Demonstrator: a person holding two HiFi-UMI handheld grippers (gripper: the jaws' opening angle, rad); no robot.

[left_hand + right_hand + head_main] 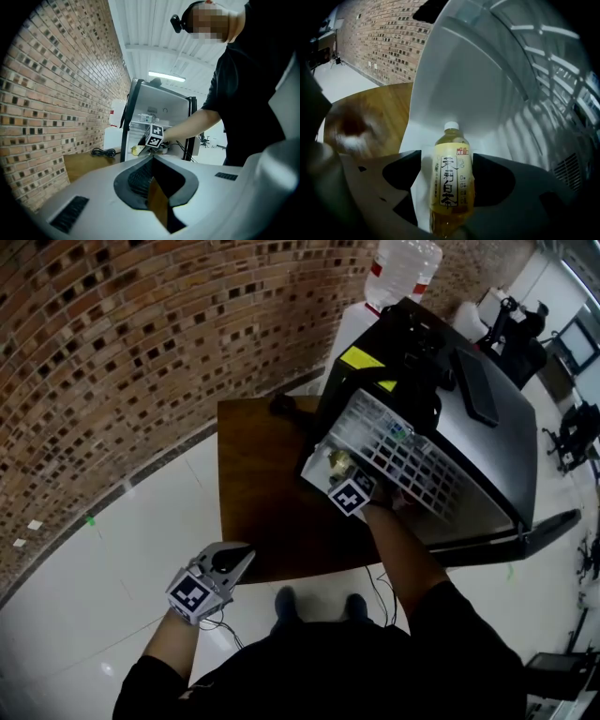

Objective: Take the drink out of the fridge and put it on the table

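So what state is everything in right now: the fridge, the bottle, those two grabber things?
Fridge: door open.
Bottle: upright inside the fridge, cap on, nearly full.
Right gripper: fingers apart, one on either side of the bottle.
Left gripper: fingers together, empty, held low away from the fridge.

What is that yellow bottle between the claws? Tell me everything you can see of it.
The bottle is clear plastic, filled with amber-yellow drink, with a white screw cap and a pale yellow label bearing dark characters. It stands capped inside the white fridge, between the open jaws of the right gripper; a gap shows on one side, and its base is hidden.
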